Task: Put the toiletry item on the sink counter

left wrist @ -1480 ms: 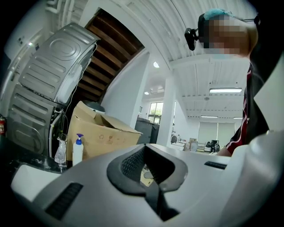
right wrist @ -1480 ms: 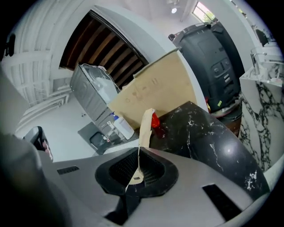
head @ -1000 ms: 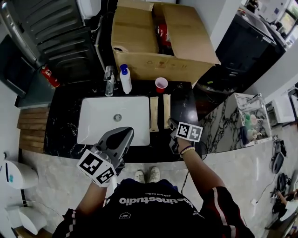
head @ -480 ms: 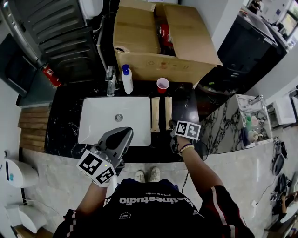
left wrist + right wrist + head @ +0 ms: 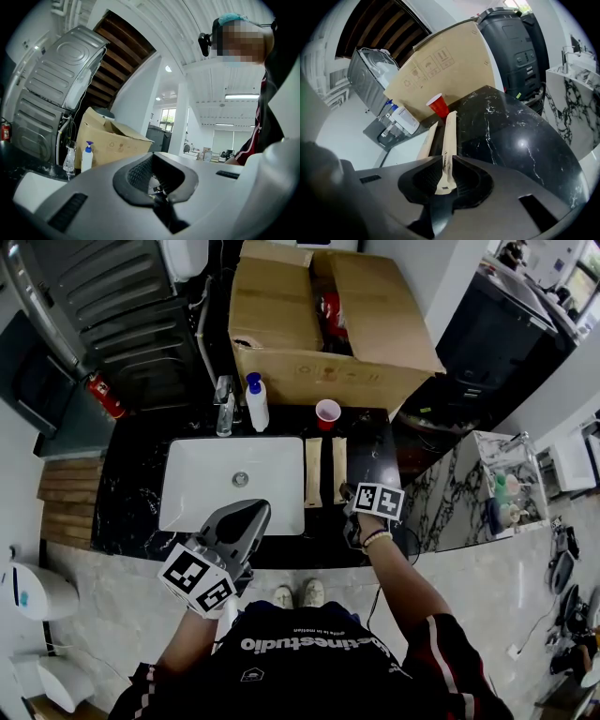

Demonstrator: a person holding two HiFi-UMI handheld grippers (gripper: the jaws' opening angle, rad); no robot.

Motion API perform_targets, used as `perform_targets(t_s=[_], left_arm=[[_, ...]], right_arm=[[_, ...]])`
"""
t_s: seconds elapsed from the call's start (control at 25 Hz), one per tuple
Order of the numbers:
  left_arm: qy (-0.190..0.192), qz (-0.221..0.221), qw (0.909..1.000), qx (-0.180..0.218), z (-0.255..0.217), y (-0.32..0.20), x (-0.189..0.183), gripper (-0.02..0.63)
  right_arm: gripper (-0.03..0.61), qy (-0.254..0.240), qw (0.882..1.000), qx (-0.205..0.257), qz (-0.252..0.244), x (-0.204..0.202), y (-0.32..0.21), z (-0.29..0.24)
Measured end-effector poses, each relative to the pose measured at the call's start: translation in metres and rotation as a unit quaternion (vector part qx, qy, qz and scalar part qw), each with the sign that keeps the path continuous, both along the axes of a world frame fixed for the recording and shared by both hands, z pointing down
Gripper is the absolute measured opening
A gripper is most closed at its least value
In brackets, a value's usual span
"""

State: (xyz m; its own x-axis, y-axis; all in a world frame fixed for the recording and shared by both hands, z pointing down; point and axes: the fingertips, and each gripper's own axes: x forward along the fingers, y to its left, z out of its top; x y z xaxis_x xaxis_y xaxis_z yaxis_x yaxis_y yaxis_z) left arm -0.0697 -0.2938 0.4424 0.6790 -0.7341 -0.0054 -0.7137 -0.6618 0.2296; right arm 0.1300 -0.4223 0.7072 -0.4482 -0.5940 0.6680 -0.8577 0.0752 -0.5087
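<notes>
black marble sink counter (image 5: pixel 131 493) fills the middle of the head view, with a big cardboard box (image 5: pixel 281 324) behind it. a white basin (image 5: pixel 202 474) is sunk into its left half, and at the basin's back edge stand a faucet (image 5: pixel 223 404) and a pump bottle (image 5: pixel 255 401), clear of the work. the left gripper (image 5: pixel 246 517) hangs over the basin's front edge with its jaws together on nothing, likely parked because this job needs only one claw. a red cup (image 5: pixel 326 412) stands at the counter's back edge. right of the basin a tan packet (image 5: pixel 311 472) lies flat, its long side along the basin's right rim. just beside it and parallel is the toiletry packet (image 5: pixel 449 136), its near end pinched between the jaws of the right gripper (image 5: pixel 446 165) near the counter's front edge. holding it by the end lets its length go down straight alongside its twin. whether its far end touches the marble i cannot tell.
</notes>
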Motion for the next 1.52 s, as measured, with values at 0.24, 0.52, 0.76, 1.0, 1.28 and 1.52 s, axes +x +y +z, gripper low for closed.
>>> perform_targets(t_s=[0.24,0.52,0.76,1.0,1.28,1.52], left_arm=[[0.003,-0.002,1.0,0.004,-0.004,0.001,-0.002,0.014],[0.008,0.001,0.9998,0.017,-0.011,0.009,0.001,0.014],[0.012,0.001,0.9996,0.026,-0.02,0.002,0.002,0.015],[0.015,0.004,0.9993,0.033,-0.024,0.0,0.004,0.014],[0.018,0.003,0.9991,0.038,-0.028,-0.002,0.008,0.014],[0.018,0.0,0.9989,0.043,-0.031,0.002,0.006,0.014]], right_arm=[[0.128,0.0,1.0,0.009,0.004,0.002,0.001,-0.011],[0.132,0.012,0.998,0.063,-0.001,0.003,0.005,-0.056],[0.132,0.017,0.981,0.184,-0.049,-0.02,0.01,-0.153],[0.099,-0.021,0.949,0.297,-0.1,-0.051,0.048,-0.244],[0.061,-0.044,0.9,0.403,-0.161,-0.075,0.107,-0.31],[0.043,-0.024,0.861,0.462,-0.212,-0.09,0.164,-0.324]])
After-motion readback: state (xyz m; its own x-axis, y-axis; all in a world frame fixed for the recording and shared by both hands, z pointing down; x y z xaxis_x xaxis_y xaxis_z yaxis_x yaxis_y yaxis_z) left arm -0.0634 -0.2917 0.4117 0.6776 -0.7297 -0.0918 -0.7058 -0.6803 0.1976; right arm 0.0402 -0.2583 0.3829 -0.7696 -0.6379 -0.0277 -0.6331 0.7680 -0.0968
